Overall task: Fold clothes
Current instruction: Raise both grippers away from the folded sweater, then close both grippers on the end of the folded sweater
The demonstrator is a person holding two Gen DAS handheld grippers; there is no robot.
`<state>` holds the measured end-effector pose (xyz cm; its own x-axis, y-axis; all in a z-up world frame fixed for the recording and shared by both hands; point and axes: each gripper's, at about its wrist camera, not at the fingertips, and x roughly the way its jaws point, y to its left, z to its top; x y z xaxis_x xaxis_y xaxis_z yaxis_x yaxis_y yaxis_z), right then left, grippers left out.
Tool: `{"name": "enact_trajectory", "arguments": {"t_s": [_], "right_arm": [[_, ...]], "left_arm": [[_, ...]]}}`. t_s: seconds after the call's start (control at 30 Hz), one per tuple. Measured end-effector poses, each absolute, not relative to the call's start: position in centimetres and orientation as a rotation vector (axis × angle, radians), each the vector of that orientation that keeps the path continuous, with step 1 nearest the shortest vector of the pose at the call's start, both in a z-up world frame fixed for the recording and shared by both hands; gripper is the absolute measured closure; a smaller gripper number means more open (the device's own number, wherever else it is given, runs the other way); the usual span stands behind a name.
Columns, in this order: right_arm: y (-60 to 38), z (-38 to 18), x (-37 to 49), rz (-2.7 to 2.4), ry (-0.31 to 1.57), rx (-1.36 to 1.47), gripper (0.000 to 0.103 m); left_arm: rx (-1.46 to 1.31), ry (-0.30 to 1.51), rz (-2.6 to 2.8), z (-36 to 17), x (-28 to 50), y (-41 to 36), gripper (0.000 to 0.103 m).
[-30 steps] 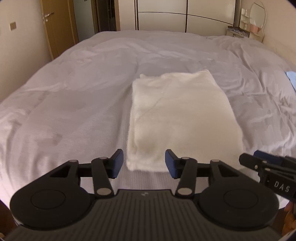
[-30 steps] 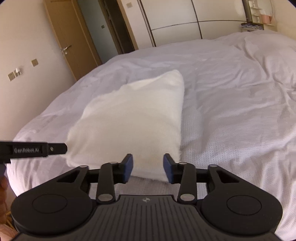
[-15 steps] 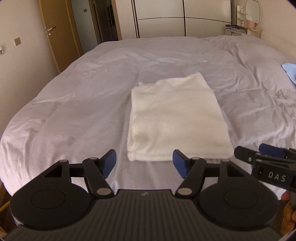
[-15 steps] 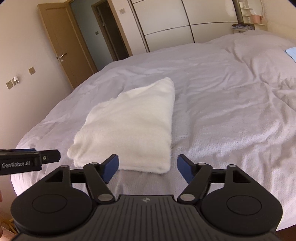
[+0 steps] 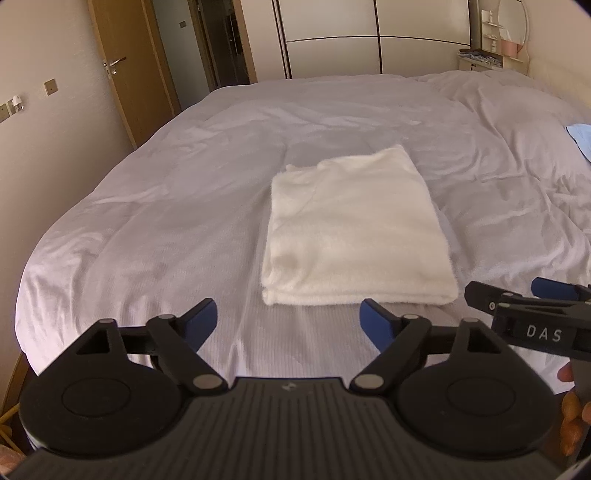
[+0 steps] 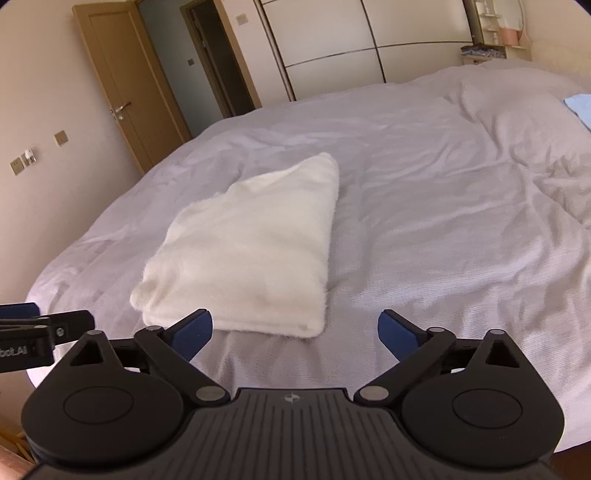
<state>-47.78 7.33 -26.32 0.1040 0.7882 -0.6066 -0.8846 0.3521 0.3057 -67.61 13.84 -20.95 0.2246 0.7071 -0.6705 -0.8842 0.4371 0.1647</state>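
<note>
Opening, both claws empty; folded white garment [image 5: 354, 229] on bed [image 5: 166, 221]; blue cloth [image 5: 581, 138], perhaps clothing, far right.

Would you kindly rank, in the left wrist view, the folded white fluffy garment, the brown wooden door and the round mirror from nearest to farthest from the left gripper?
1. Folded white fluffy garment: on the bed, just ahead of the left gripper, whose jaws are opening with nothing between them.
2. Brown wooden door: far left, beyond the bed's side.
3. Round mirror: far right corner, past the bed.
</note>
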Motion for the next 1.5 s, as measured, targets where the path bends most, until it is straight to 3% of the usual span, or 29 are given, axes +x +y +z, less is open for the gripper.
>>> {"name": "enact_trajectory", "arguments": {"t_s": [0.1, 0.67, 0.77, 1.03, 1.5], "right_arm": [[7.0, -25.9, -47.9, 1.230, 0.779, -0.153, 0.002], [6.1, -23.3, -51.8, 1.135, 0.724, -0.201, 0.002], [6.3, -23.5, -51.6, 1.131, 0.737, -0.205, 0.002], [7.7, -26.9, -48.6, 1.139, 0.922, -0.102, 0.002], [11.9, -31.4, -41.1, 1.225, 1.148, 0.239, 0.002]], "left_arm": [[-0.269, 0.754, 1.107, -20.8, -67.9, 13.8, 0.013], [-0.373, 0.651, 1.005, -21.1, -72.1, 16.1, 0.007], [-0.456, 0.621, 0.952, -21.9, -73.0, 17.3, 0.002], [-0.863, 0.491, 0.794, -25.9, -77.5, 23.5, 0.002], [-1.086, 0.454, 0.659, -31.6, -74.8, 37.1, 0.003]]}}
